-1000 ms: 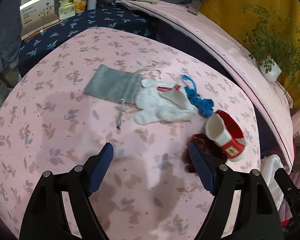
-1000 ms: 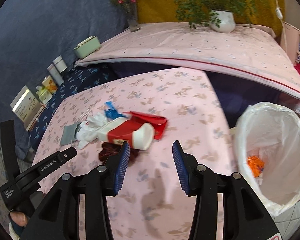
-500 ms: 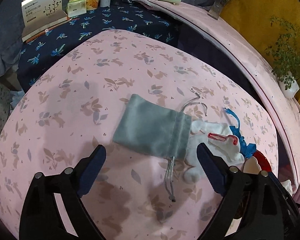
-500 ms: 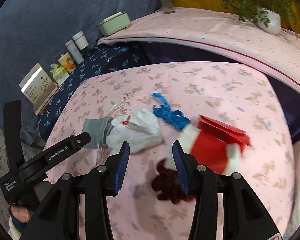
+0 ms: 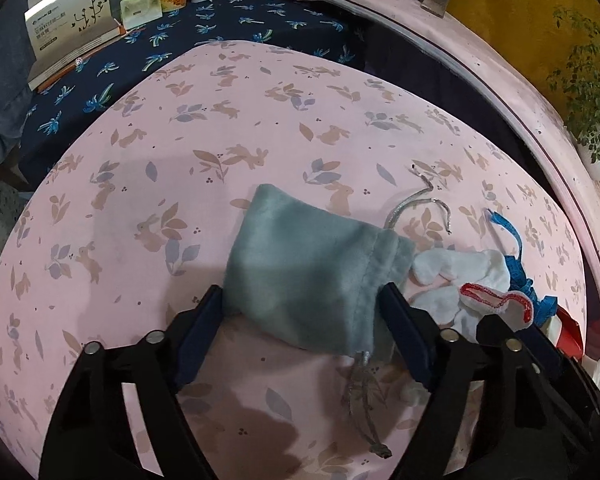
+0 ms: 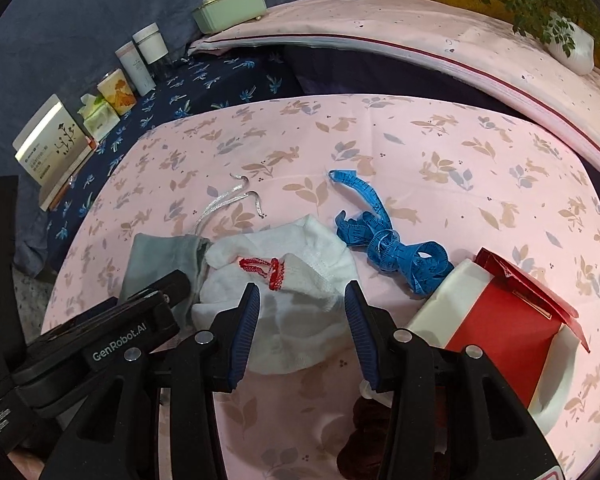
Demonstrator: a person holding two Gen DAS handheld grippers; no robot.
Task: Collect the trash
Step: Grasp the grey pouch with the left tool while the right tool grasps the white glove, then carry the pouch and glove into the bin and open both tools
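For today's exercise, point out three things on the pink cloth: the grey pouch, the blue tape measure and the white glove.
grey pouch (image 5: 312, 268), left wrist view, middle of its body.
blue tape measure (image 6: 392, 252), right wrist view, on the tangled coil.
white glove (image 6: 300, 320), right wrist view, on the palm.

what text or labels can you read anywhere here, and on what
"GenRobot.AI": on the side of the left gripper.
Small white print lower on that gripper's body: not clearly readable.
Printed lines on the white box with the plant drawing: too small to read.
Numbers on the blue tape measure: too small to read.
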